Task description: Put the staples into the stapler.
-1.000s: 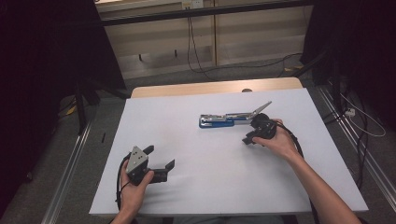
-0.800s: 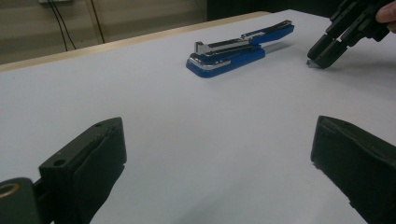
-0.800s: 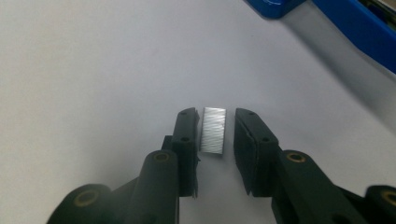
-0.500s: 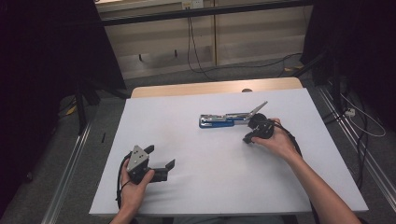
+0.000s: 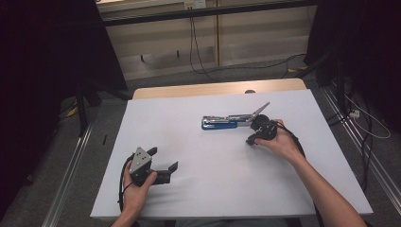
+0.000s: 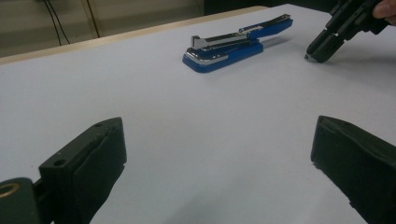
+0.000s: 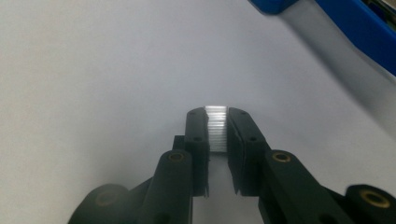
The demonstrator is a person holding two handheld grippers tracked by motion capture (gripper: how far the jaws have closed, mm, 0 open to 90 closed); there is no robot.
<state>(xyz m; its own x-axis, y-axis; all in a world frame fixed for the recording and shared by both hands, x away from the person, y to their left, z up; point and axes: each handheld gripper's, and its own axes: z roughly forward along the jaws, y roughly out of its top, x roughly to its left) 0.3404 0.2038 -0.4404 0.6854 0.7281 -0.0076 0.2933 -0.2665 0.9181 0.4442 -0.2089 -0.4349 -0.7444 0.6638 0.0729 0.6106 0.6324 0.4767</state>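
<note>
Right gripper (image 7: 216,116) jaws just closing, now clamped on strip of staples (image 7: 216,130) (silvery ribbed block between pads), tips down near white table (image 5: 198,194). Blue stapler (image 5: 226,123) lies just beside it, top arm swung open, toward table's far side. Left gripper (image 5: 163,163) rests near front-left corner, jaws wide apart, nothing between them, well apart from stapler.
</note>
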